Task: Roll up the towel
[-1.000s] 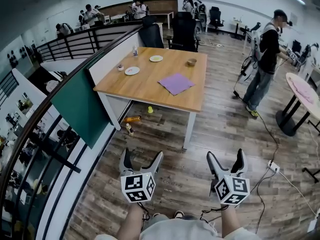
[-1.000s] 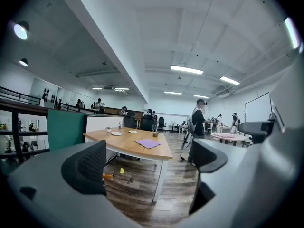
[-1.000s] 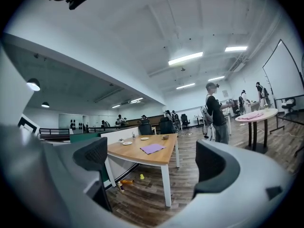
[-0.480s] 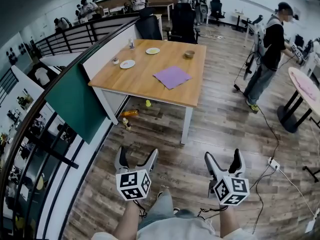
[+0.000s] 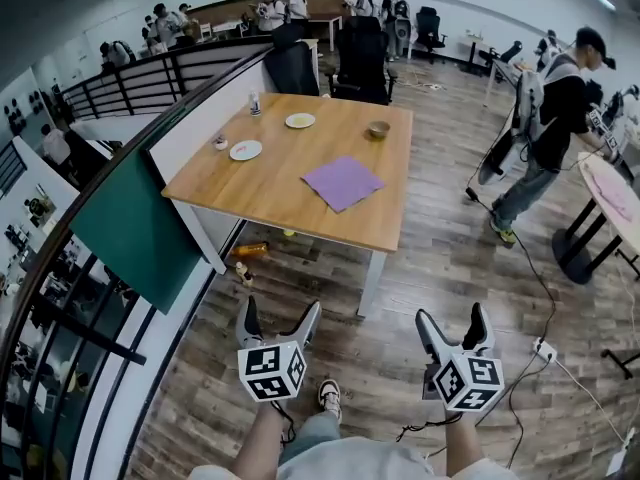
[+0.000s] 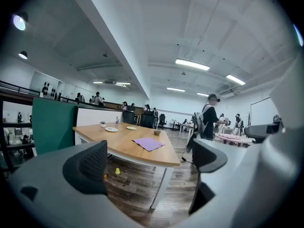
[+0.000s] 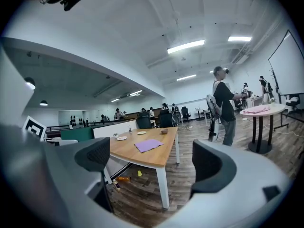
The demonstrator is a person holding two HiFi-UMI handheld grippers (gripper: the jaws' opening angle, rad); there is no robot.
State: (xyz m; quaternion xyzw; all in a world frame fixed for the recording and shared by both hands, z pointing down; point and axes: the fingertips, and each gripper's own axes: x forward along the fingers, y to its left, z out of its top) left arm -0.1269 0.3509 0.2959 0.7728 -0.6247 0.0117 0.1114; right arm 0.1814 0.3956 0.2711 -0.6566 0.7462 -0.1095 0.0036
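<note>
Both grippers hang low over the wood floor. The left gripper (image 5: 280, 310) has its jaws spread with nothing between them, and the right gripper (image 5: 453, 316) is the same, wide and empty. The purple towel (image 5: 343, 182) lies flat on the wooden table (image 5: 250, 193), well apart from both and straight ahead, a touch nearer the left gripper's line. It sits skewed to the table edge with one corner aimed back at the person. It looks nearly square, so there's no clear long axis. I'd say the approach comes first, then a roll from that near corner or edge.
</note>
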